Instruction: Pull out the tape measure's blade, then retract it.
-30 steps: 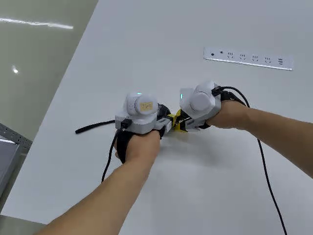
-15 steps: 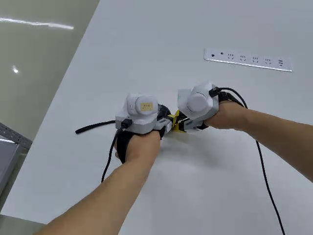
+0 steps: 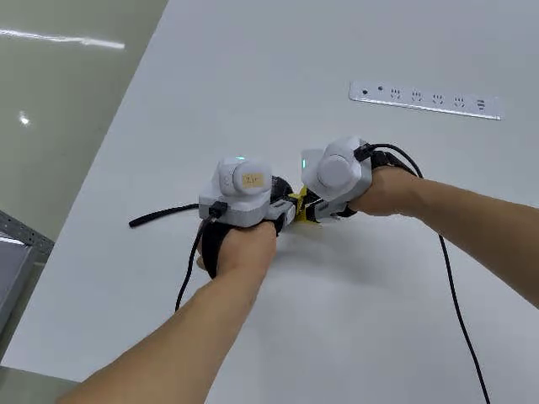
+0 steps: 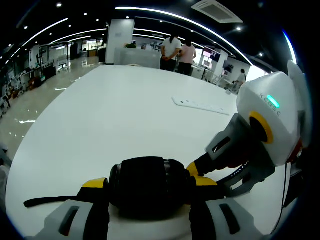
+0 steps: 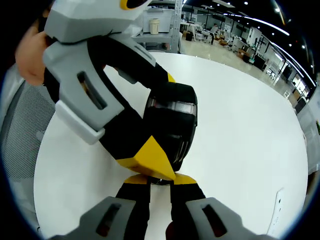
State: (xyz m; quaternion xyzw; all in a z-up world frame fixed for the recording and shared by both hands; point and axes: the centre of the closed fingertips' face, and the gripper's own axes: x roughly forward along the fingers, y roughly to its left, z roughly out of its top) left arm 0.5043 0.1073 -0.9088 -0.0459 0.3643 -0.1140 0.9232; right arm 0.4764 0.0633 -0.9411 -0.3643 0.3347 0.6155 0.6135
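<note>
Between left tool point(image 4: 150, 194) jaws: tape measure point(image 5: 171, 120); right tool point(image 5: 160, 183) seemingly nipping it.

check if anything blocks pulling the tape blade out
Nothing visible does. The left gripper clamps the tape measure, the right gripper pinches at its yellow mouth, and the table beyond is bare; the power strip lies far off.
</note>
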